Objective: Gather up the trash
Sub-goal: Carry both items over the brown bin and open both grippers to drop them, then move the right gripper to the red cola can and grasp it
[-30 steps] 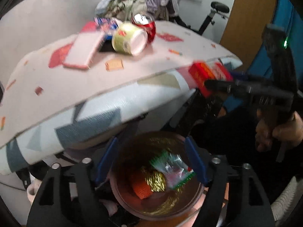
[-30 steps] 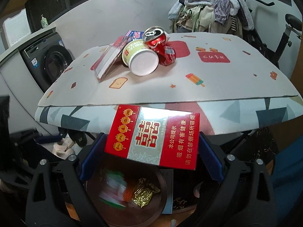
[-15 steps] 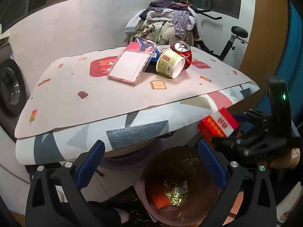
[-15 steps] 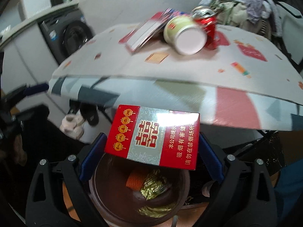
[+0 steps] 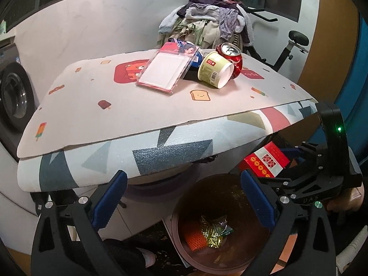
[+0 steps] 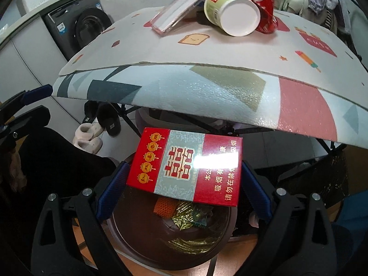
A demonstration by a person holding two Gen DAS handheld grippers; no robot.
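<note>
My right gripper [image 6: 184, 184] is shut on a red cigarette pack [image 6: 186, 166] and holds it over the brown trash bin [image 6: 138, 237] below the table edge. The pack [image 5: 264, 162] and right gripper [image 5: 306, 172] also show in the left wrist view, above the bin [image 5: 230, 262]. The bin holds an orange piece [image 5: 195, 239] and gold foil wrappers [image 5: 215, 232]. My left gripper [image 5: 184, 197] is open and empty, in front of the table edge beside the bin. On the table lie a cream paper cup [image 5: 215, 70], a crushed red can [image 5: 232, 57] and a clear plastic card case [image 5: 166, 67].
The table [image 5: 115, 115] has a patterned mat overhanging its front. A pile of clothes [image 5: 207, 23] and an exercise bike [image 5: 292, 46] stand behind it. A washing machine [image 6: 80, 32] is at the left. Slippers [image 6: 92, 135] lie under the table.
My left gripper has risen and pulled back from the bin, leaving it empty and open. My right gripper has carried the cigarette pack down and closer over the bin.
</note>
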